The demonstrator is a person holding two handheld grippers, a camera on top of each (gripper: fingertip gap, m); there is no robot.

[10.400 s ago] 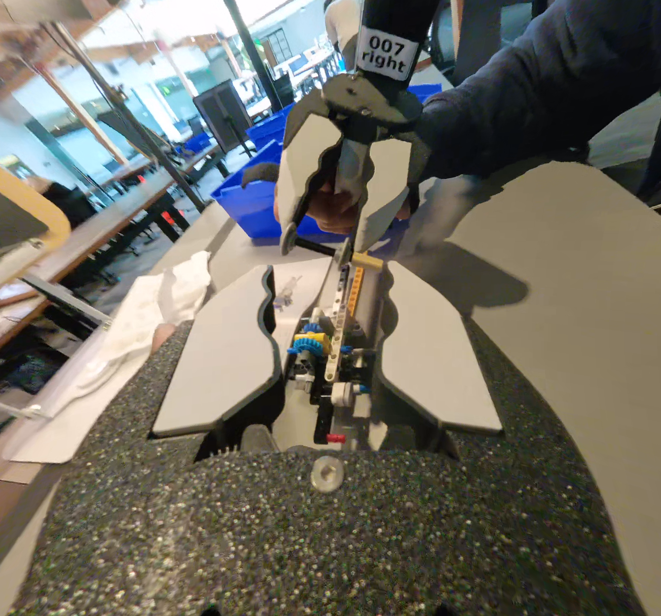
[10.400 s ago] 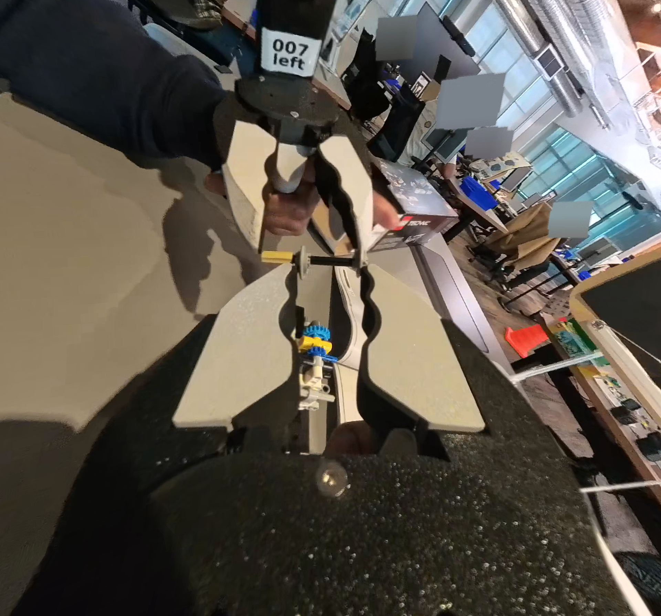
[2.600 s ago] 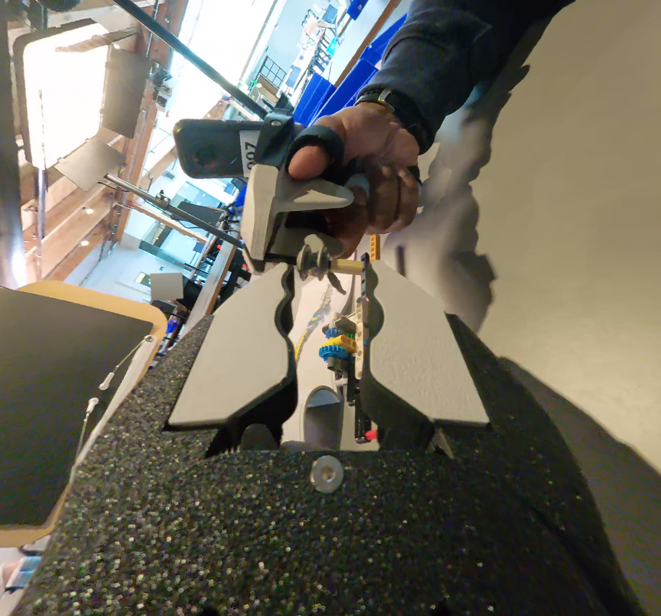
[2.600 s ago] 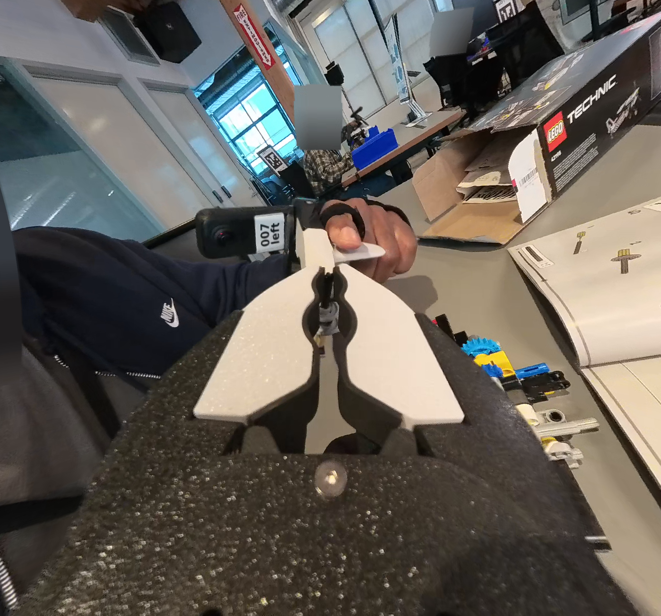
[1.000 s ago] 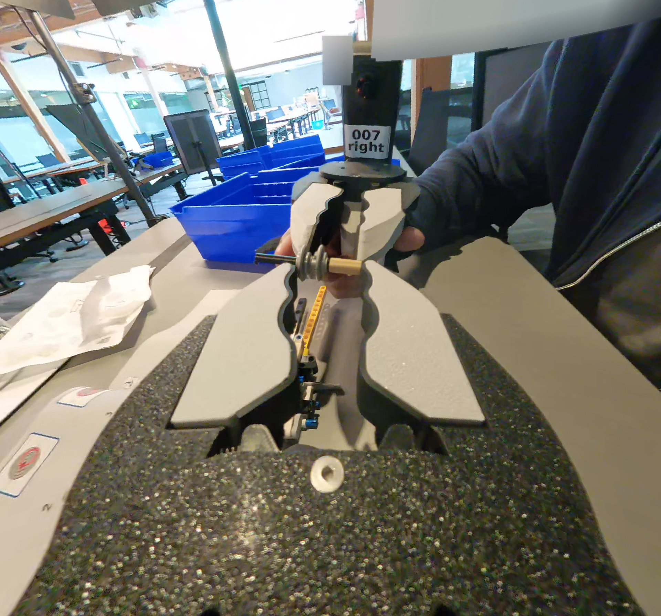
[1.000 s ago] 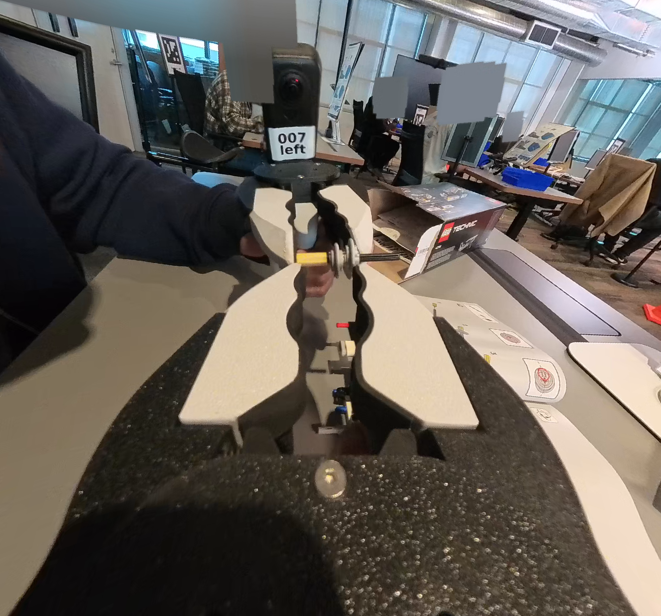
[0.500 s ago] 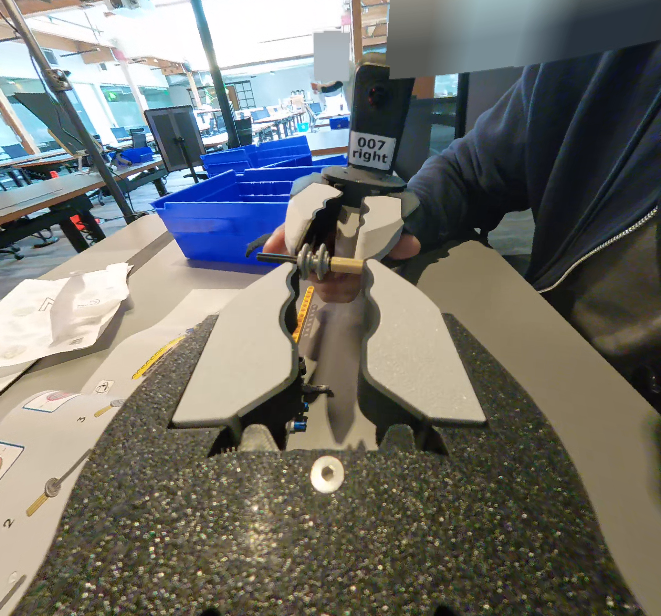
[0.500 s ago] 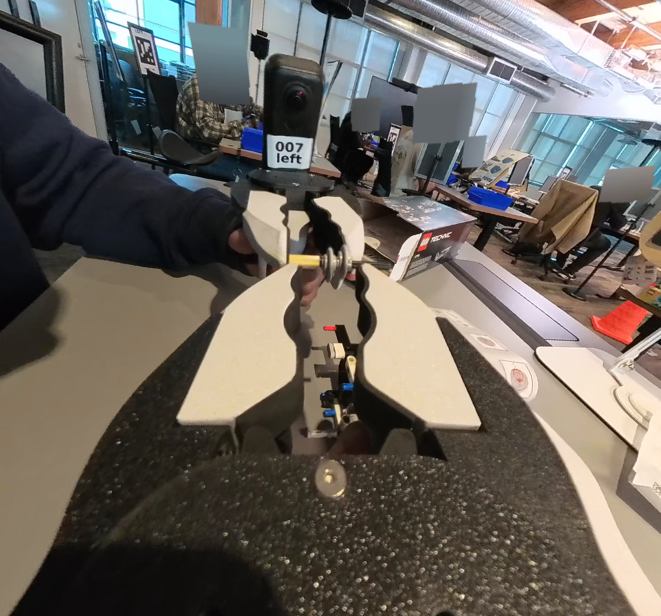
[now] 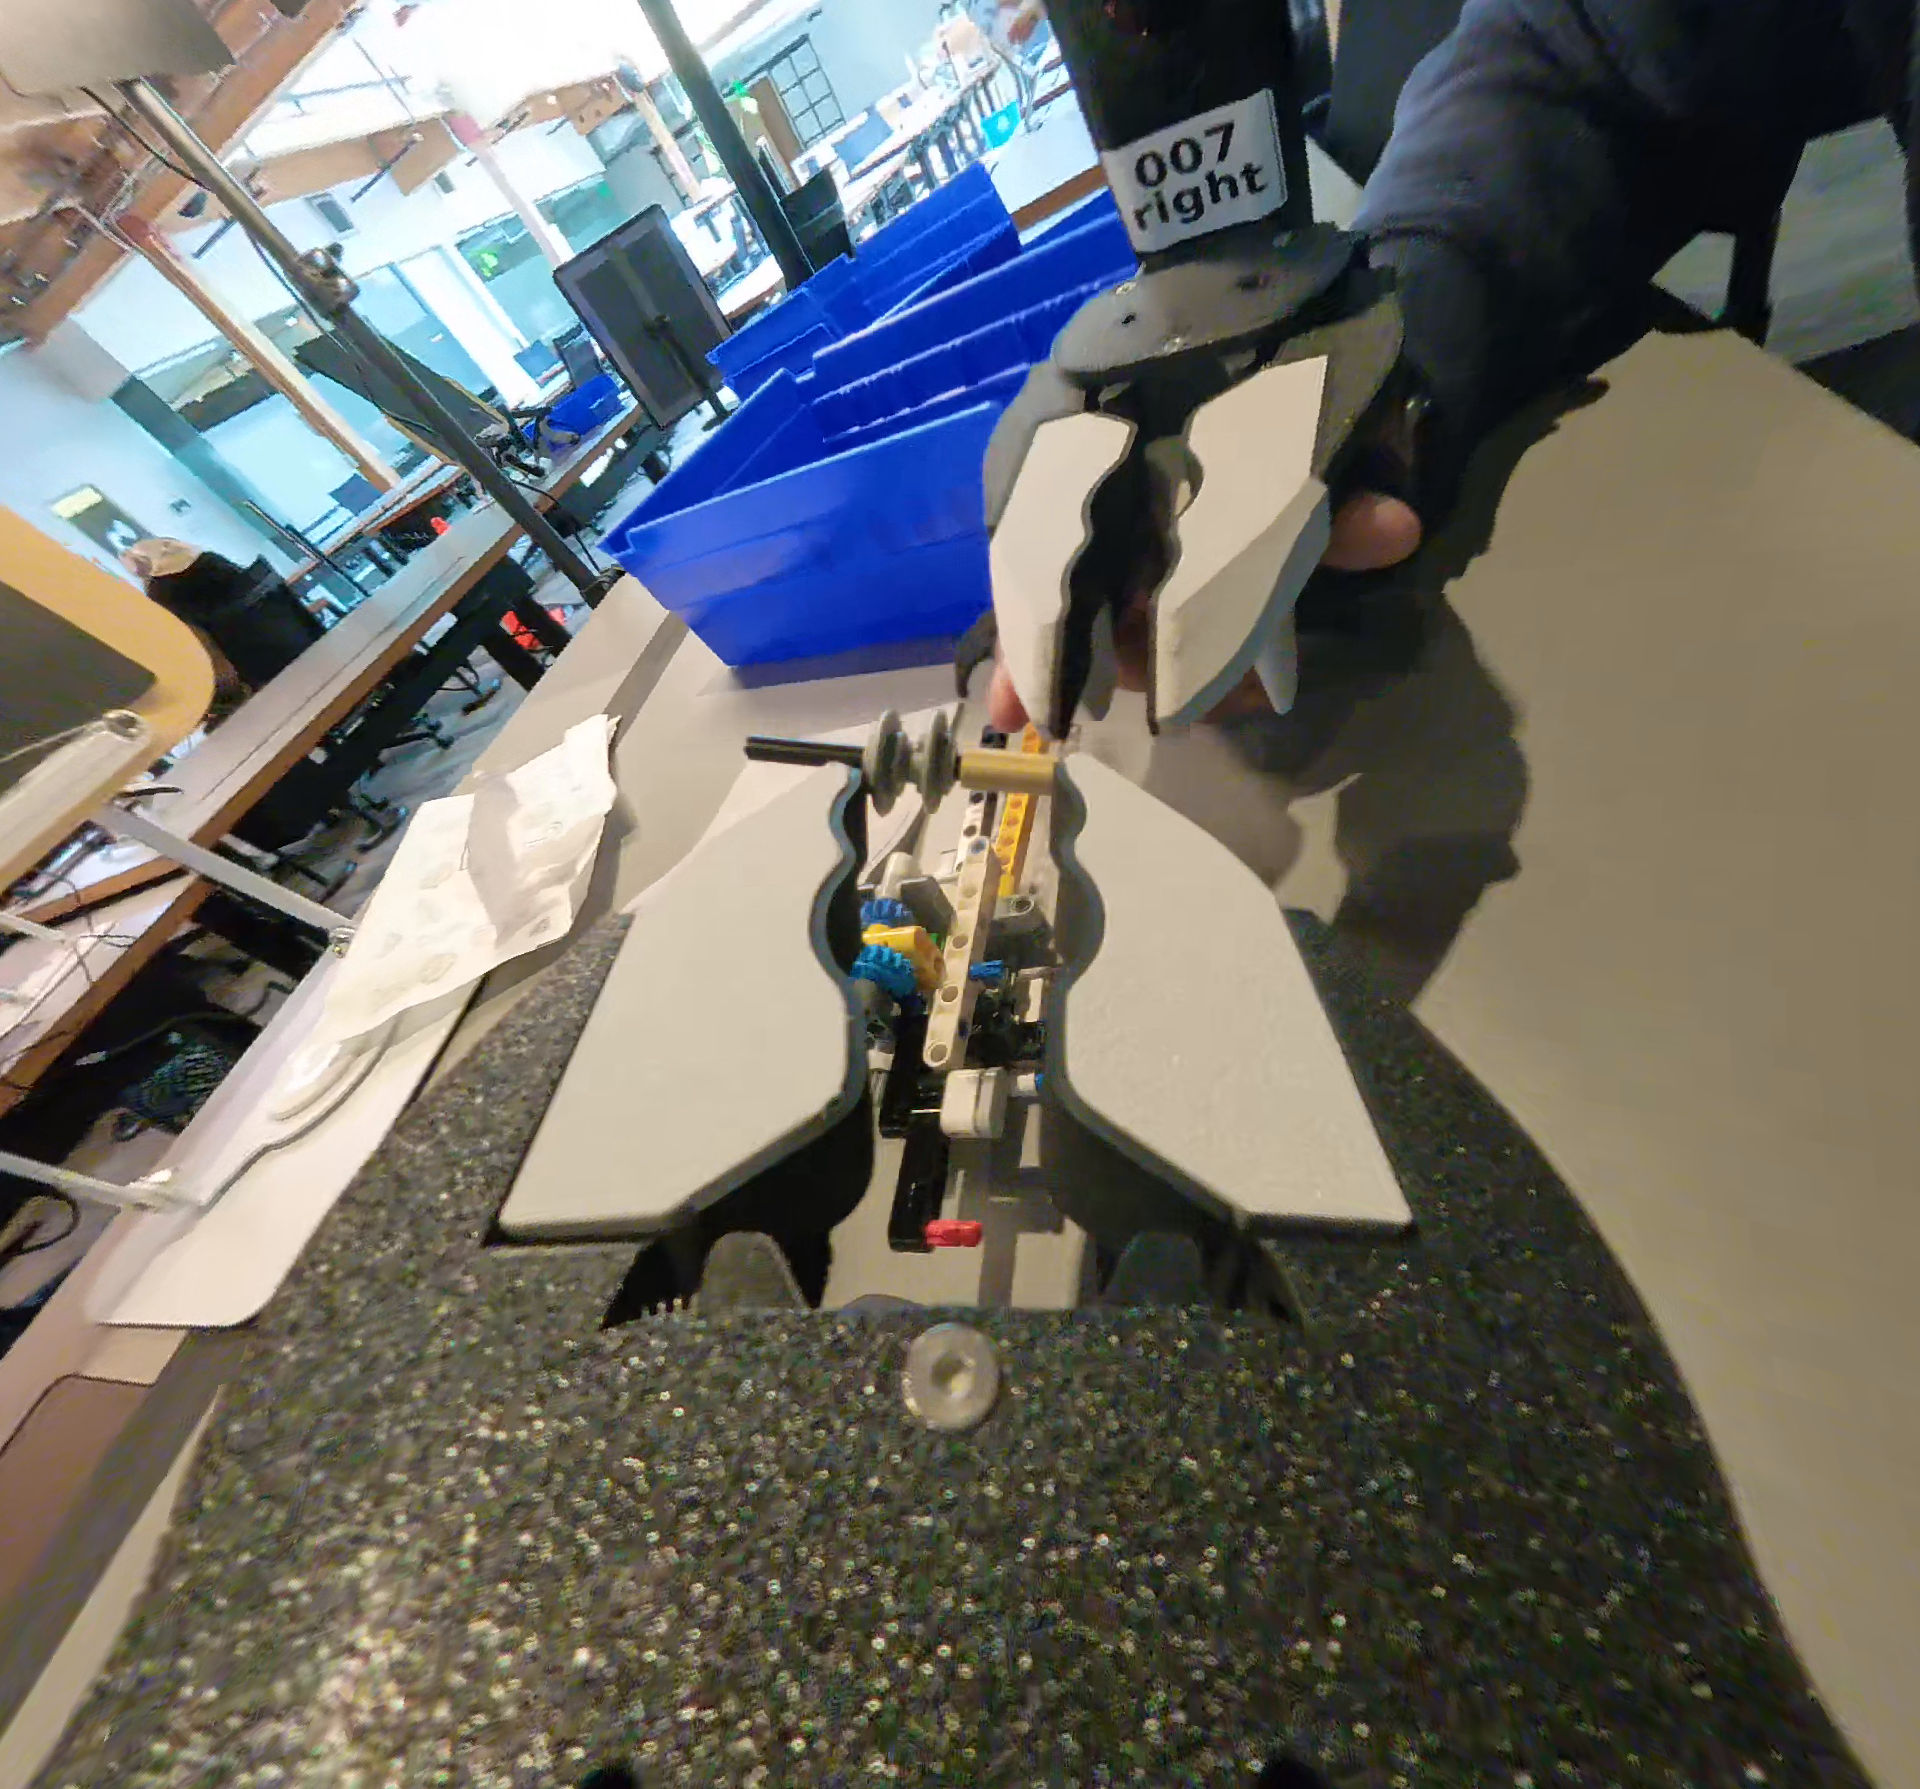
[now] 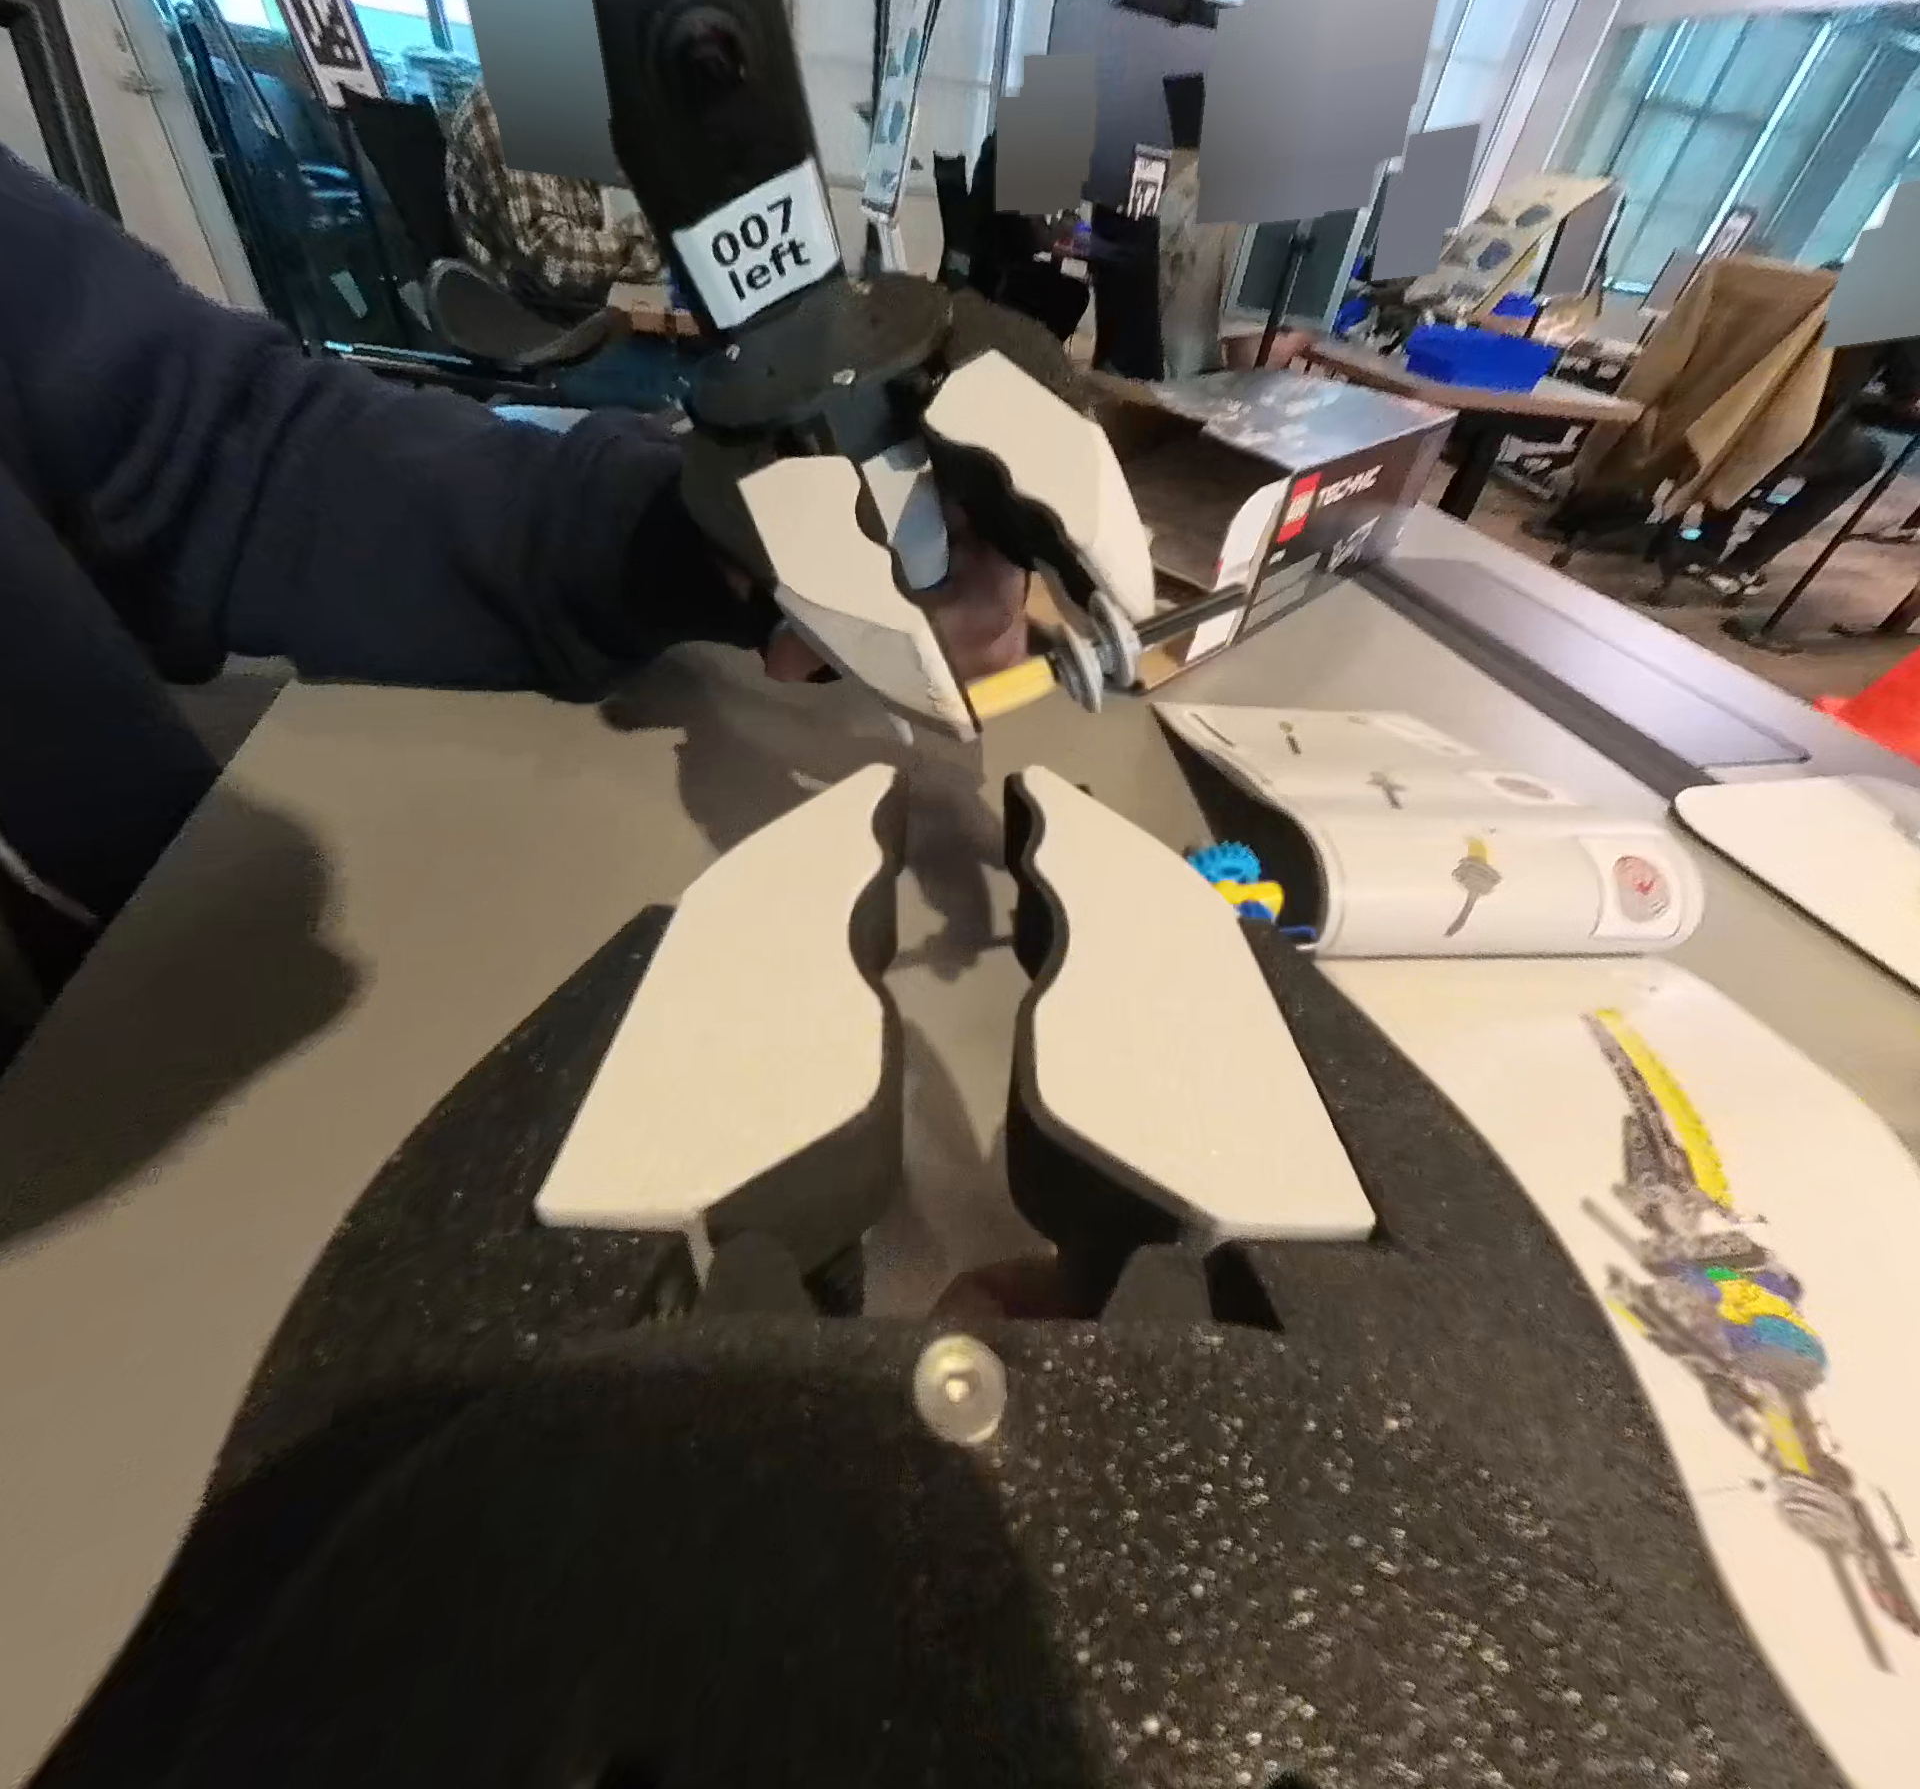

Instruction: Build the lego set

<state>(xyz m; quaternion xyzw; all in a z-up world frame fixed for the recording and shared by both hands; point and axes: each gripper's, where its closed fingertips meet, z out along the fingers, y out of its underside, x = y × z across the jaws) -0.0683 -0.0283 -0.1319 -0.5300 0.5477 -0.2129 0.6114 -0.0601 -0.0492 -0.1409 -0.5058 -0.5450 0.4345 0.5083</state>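
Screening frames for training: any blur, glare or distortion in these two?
Left wrist view: windows blown out at top, fisheye bends the table edge, axle sharp. Right wrist view: motion smear on the booklet drawing and left gripper; dark shadow across the lower mount.

The left gripper (image 9: 961,783), with flat grey fingers (image 9: 717,991) on a speckled black foam body, has its tips closed in on a part spanning them; seen from the right wrist view it points down and right, a dark-sleeved arm (image 10: 312,513) reaching in from the left, a hand (image 10: 966,607) behind the fingers; the right gripper (image 10: 951,794) has its grey fingers (image 10: 1153,1022) parted with nothing between them; it points down from the far side, a gloved hand (image 9: 1371,534) behind it.
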